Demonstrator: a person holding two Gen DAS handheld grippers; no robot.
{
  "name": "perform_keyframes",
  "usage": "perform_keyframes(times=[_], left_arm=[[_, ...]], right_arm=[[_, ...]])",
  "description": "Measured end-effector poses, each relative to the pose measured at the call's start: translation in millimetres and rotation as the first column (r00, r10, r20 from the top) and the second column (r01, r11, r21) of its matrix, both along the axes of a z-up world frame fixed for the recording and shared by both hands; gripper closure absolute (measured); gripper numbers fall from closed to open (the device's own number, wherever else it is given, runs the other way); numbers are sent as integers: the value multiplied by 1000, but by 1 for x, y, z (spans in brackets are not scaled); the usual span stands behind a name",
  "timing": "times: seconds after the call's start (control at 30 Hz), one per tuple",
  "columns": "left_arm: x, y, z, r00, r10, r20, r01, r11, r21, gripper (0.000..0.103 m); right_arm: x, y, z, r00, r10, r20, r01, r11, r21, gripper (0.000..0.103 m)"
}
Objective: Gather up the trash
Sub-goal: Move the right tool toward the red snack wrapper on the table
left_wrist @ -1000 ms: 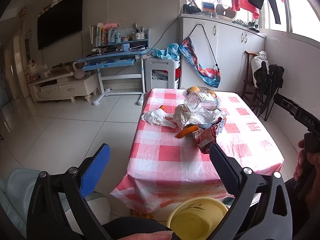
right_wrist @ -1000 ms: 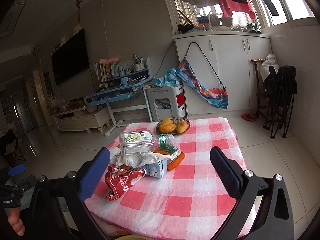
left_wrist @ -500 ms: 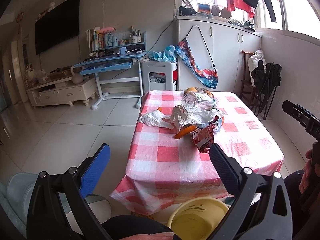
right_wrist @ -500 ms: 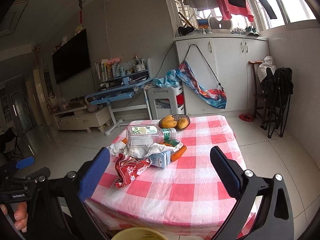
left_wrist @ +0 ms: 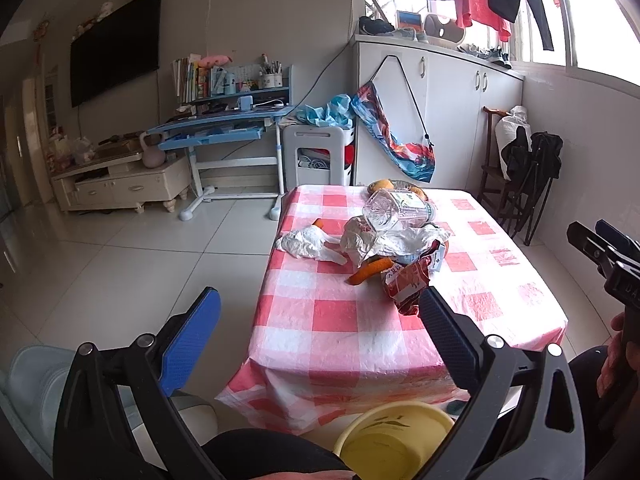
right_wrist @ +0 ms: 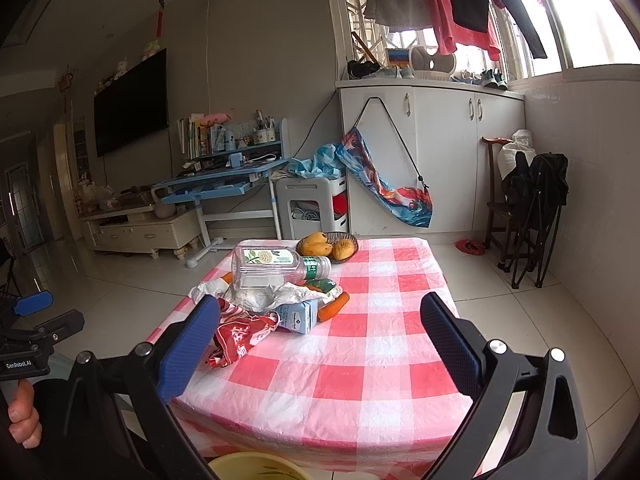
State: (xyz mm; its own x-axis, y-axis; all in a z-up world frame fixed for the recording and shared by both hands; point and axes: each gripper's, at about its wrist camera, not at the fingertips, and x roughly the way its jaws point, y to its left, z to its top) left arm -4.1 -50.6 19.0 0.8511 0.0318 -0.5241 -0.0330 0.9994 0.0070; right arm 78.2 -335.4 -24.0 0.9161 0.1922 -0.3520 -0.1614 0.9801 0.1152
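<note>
Left wrist view: approach step, nothing picked yet.
Trash: red wrapper, clear bottle, crumpled bags and small carton heaped mid tabletop, nearer its left edge.
Left claw: spread wide, empty, short of near edge.
Right claw: spread wide, empty.
Next: likely reach in, pinch wrapper; yellow bin below near edge.

bench sitting at 12 o'clock of both grippers | trash pile lying toward its 10 o'clock part | bottle resting on top of crumpled bag | fruit basket sitting behind pile at 12 | carton lying beside carrot, carrot at its 3 | wrapper lying nearest, at 7 | bucket standing below near edge at 6
</note>
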Motion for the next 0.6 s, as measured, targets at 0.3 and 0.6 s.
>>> perform_keyframes(times=[0.3,0.6], left_arm=[[-1,1,-3,1000,-2,4,2,1000,2,7],[0,1,-4,1000,1,2,-1,1000,-3,7]], right_arm=[[0,0,0,1000,-8,2,8,1000,-16,7],[0,2,-1,1000,-8,3,8,999,-41,7]])
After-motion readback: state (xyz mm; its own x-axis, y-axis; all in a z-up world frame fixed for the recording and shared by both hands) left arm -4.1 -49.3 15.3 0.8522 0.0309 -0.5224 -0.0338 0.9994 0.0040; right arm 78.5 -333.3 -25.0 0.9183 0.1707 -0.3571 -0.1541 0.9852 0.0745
